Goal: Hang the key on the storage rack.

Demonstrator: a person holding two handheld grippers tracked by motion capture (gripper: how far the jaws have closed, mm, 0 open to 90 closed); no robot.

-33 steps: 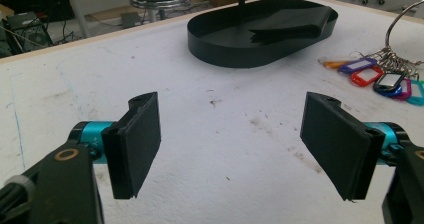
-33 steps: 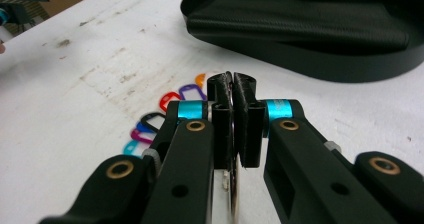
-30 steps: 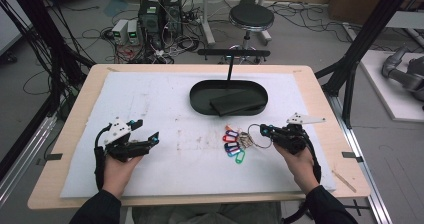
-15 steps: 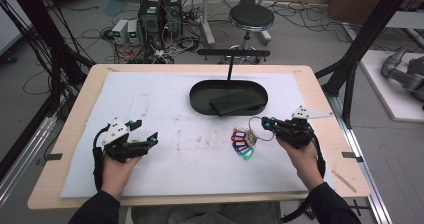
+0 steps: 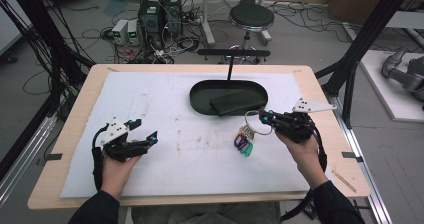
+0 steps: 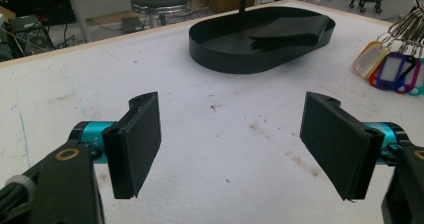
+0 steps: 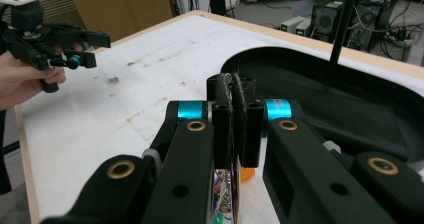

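Right gripper clamps the key ring, tags trailing away from the black tray; keys indistinct; left gripper gapes.

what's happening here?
A person works at a table with a gripper in each hand. The right gripper is shut on the ring of a bunch of coloured key tags, which hang beside the black oval tray. The left gripper waits open over the white mat, holding nothing.
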